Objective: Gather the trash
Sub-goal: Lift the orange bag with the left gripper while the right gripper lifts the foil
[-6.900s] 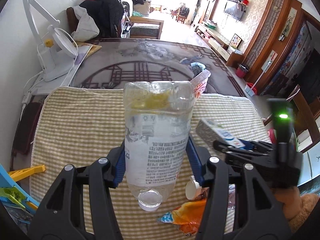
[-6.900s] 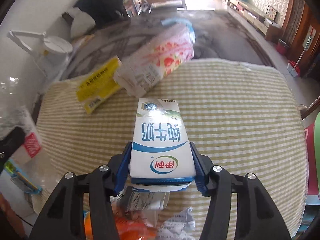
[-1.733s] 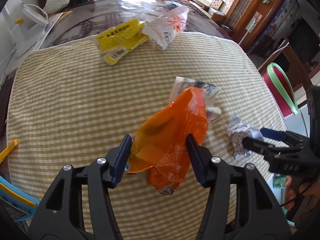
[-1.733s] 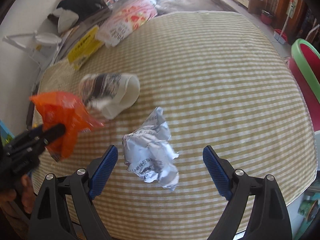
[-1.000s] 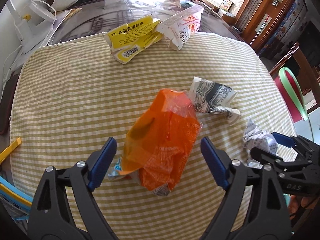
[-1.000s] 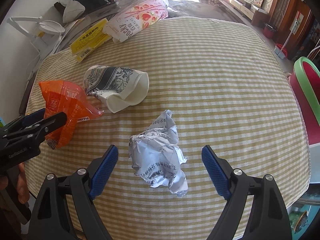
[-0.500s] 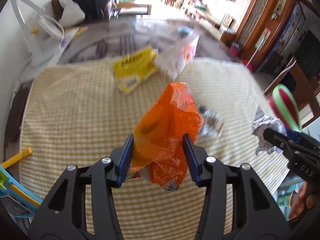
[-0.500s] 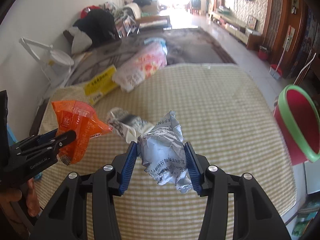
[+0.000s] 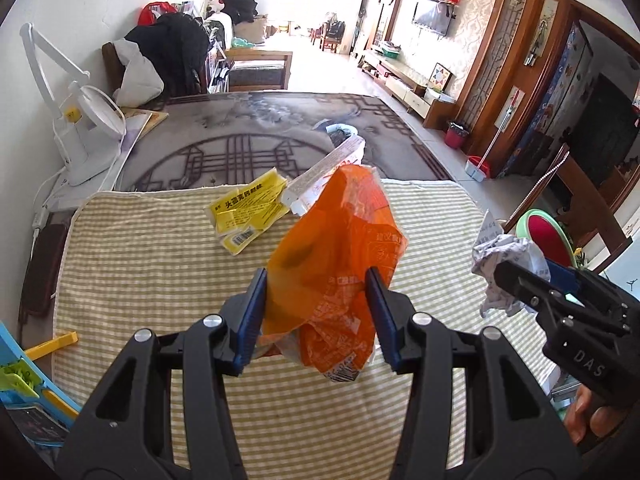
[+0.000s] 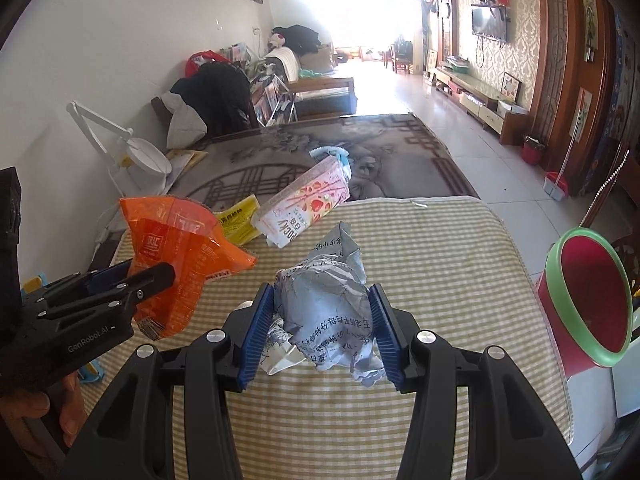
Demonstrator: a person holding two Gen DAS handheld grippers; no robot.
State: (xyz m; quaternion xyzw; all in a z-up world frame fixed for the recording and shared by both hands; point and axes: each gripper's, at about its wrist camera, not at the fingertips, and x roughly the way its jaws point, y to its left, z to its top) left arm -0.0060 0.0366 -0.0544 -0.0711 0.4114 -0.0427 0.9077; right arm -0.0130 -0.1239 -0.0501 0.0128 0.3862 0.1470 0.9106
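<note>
My left gripper [image 9: 316, 312] is shut on an orange plastic wrapper [image 9: 340, 256] and holds it above the checked cloth; the wrapper also shows in the right wrist view [image 10: 180, 256]. My right gripper [image 10: 320, 328] is shut on a crumpled ball of printed paper [image 10: 328, 300], also lifted; the ball also shows at the right of the left wrist view [image 9: 504, 256]. A red bin with a green rim [image 10: 588, 300] stands beside the table on the right. A yellow packet [image 9: 248, 208] and a pink Pocky box [image 10: 304, 204] lie at the cloth's far edge.
A white desk lamp [image 9: 76, 120] stands at the far left on the dark patterned table [image 9: 240, 144]. Yellow and blue toys [image 9: 28, 364] lie on the floor at the left. The checked cloth [image 10: 440, 280] ends near the bin.
Both grippers closed on their items and lifted them off the cloth: the left on the orange wrapper, the right on the paper ball. The views now look further across the room.
</note>
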